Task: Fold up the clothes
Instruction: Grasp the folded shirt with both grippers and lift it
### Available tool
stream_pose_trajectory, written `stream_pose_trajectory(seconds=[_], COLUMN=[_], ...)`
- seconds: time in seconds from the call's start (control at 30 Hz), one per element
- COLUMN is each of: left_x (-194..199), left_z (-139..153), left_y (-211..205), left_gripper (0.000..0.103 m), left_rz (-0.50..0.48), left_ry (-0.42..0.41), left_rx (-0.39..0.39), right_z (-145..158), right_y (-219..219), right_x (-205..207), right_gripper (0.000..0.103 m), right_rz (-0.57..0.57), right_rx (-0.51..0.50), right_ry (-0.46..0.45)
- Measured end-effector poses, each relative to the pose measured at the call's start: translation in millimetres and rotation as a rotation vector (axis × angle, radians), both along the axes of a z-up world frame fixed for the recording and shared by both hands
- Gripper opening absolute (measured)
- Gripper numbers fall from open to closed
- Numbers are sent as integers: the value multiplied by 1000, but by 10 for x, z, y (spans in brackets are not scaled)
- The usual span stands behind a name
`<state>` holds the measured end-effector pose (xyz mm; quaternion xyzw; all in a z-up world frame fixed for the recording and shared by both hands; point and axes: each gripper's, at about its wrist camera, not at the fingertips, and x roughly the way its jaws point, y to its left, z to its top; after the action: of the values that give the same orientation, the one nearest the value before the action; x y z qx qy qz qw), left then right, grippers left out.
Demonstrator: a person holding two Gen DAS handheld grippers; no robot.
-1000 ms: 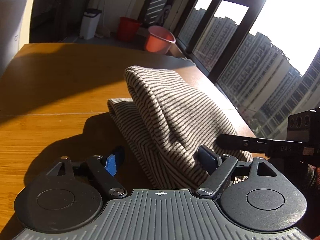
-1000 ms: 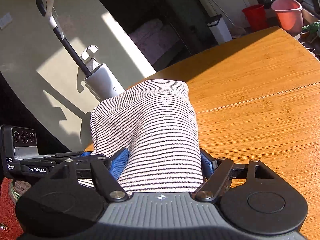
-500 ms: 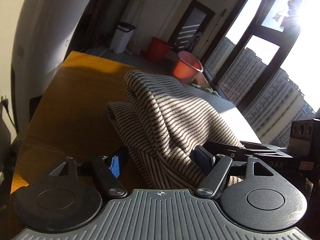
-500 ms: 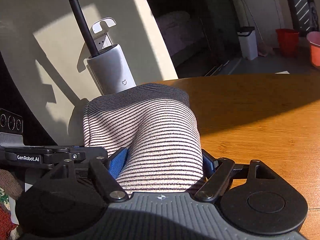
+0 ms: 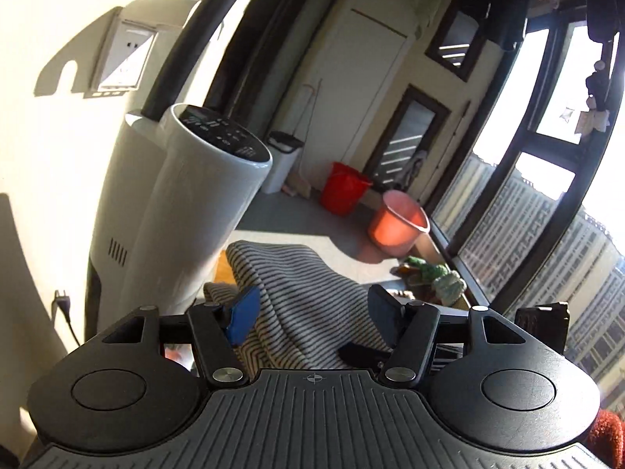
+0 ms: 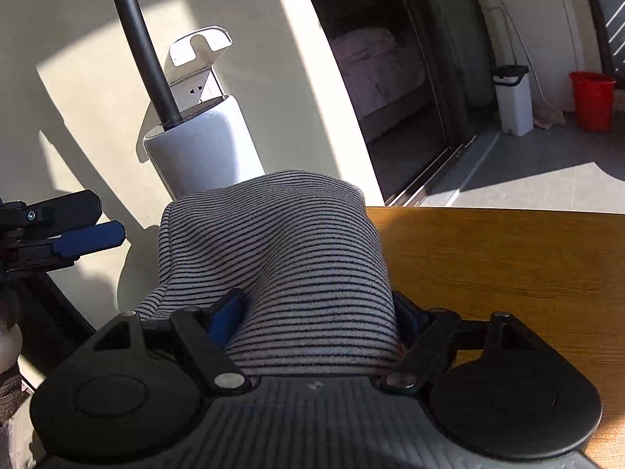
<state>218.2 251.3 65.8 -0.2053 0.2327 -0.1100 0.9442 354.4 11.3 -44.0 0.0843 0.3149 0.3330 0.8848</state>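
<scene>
A folded grey garment with thin dark stripes point(image 6: 281, 265) bulges up between the fingers of my right gripper point(image 6: 318, 308), which is shut on it at the left end of the wooden table point(image 6: 508, 265). In the left wrist view the same striped garment point(image 5: 308, 305) lies between the blue pads of my left gripper point(image 5: 312, 308); the jaws stand wide apart and do not pinch it. The left gripper's blue fingertip point(image 6: 90, 236) shows at the left edge of the right wrist view, beside the garment.
A white floor-cleaner tower with a black handle point(image 5: 187, 203) stands against the wall just past the table end, also in the right wrist view point(image 6: 199, 148). A red bucket point(image 5: 345, 193), a pink bucket point(image 5: 396, 228) and a white bin point(image 6: 511, 97) sit on the floor. Tall windows point(image 5: 547, 215) are on the right.
Both grippers have swung left with the garment, off the sunlit tabletop toward the table's end and the cleaner tower. The left jaws remain wide; the right stays shut on the cloth.
</scene>
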Motion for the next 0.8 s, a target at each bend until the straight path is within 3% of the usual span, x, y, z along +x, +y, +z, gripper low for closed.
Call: stream_pose_trajectory(seconds=[0.1, 0.2, 0.27, 0.3, 0.37, 0.5, 0.6, 0.67, 0.7, 0.8], left_x=[322, 756, 974, 1044, 1121, 1190, 1038, 782, 633, 224], left_z=[-60, -272, -394, -439, -502, -584, -533, -485, -474, -523], left_y=[-78, -84, -40, -4, 47, 122, 204, 337, 408, 548], left_gripper=[62, 54, 43, 42, 42, 43, 43, 53, 58, 57], left_rz=[-49, -61, -72, -79, -79, -63, -28, -11, -12, -9], left_ry=[21, 88, 117, 122, 122, 124, 109, 83, 67, 62], left_rx=[-25, 13, 11, 0, -4, -37, -71, -132, -162, -192], right_z=[42, 155, 321, 416, 588, 554, 268, 225, 258, 389], right_y=[32, -83, -152, -162, -88, 279, 539, 546, 507, 366], right_x=[-47, -96, -197, -268, -410, -562, -698, -818, -837, -900], right_gripper=[79, 79, 79, 79, 74, 71, 73, 73, 73, 73], right_rz=[-6, -14, -27, -25, 21, 161, 213, 229, 233, 247], right_rx=[-40, -82, -105, -114, -107, -143, -296, -349, -342, -312], right_ry=[-34, -57, -121, -169, -252, -257, -320, -404, -409, -430])
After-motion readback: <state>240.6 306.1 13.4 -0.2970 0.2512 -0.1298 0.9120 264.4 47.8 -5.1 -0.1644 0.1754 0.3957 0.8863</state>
